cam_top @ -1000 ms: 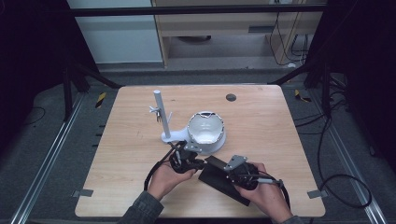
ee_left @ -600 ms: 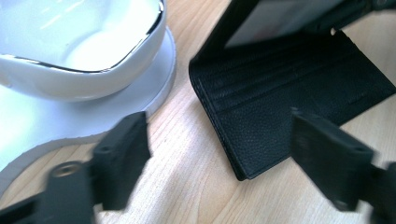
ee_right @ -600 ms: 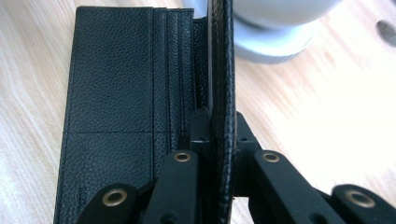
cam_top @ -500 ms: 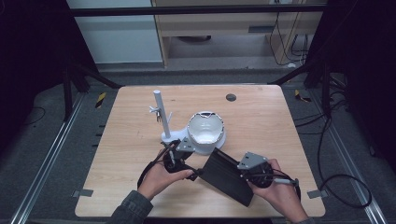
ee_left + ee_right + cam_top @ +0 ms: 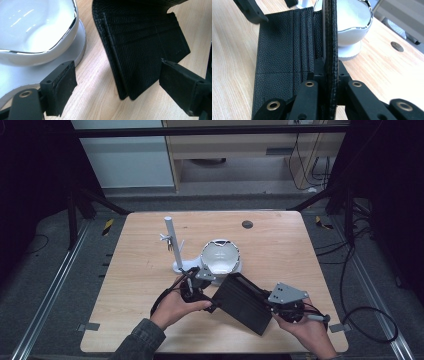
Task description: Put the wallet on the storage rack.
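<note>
Item one, the black wallet [image 5: 245, 302]: it lies open near the front edge of your worktop [image 5: 280, 250], one leaf flat on the wood with its card slots facing up, the other leaf lifted on edge. Item two, your right gripper [image 5: 329, 65]: its jaws are pressed together on the edge of the lifted leaf, which stands upright between them in the right gripper view; in the high view this gripper [image 5: 272, 309] sits at the wallet's right end, under its grey three-cornered plate. Item three, your left gripper [image 5: 117, 80]: its jaws stand wide apart and have just been opening, with the near corner of the wallet [image 5: 147, 52] lying between them on the wood but neither pad pressing on it; in the high view it [image 5: 200, 287] rests at the wallet's left end. Item four, the white bowl [image 5: 220, 256] with a silver rim: it stands on a white foot just behind the wallet, close to the left gripper, and appears at the upper left of the left gripper view [image 5: 32, 27] and behind the raised leaf in the right gripper view [image 5: 353, 17]. Item five, a white stand [image 5: 172, 245] with an upright post and small side arms, just left of the bowl. Item six, a small dark round disc [image 5: 247, 224] on the worktop's far side, well apart from the rest.
</note>
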`<act>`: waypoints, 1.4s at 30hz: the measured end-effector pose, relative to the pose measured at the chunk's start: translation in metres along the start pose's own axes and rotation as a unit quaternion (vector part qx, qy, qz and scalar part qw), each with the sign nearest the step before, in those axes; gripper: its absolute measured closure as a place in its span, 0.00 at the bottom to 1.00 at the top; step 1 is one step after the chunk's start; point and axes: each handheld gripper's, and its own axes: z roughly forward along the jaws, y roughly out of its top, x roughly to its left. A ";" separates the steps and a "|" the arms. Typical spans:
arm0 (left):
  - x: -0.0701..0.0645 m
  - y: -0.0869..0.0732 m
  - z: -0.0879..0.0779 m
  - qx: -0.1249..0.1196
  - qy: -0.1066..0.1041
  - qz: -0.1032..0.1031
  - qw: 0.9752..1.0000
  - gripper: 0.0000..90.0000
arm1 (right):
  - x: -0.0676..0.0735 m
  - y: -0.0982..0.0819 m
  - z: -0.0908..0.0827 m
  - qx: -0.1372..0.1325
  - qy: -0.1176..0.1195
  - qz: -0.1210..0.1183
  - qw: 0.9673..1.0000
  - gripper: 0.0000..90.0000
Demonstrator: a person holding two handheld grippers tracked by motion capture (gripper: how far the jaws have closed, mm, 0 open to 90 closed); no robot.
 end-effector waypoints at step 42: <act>0.003 0.018 -0.005 0.017 -0.076 -0.005 0.997 0.69 | 0.005 0.008 -0.003 -0.065 0.011 -0.005 0.998 0.92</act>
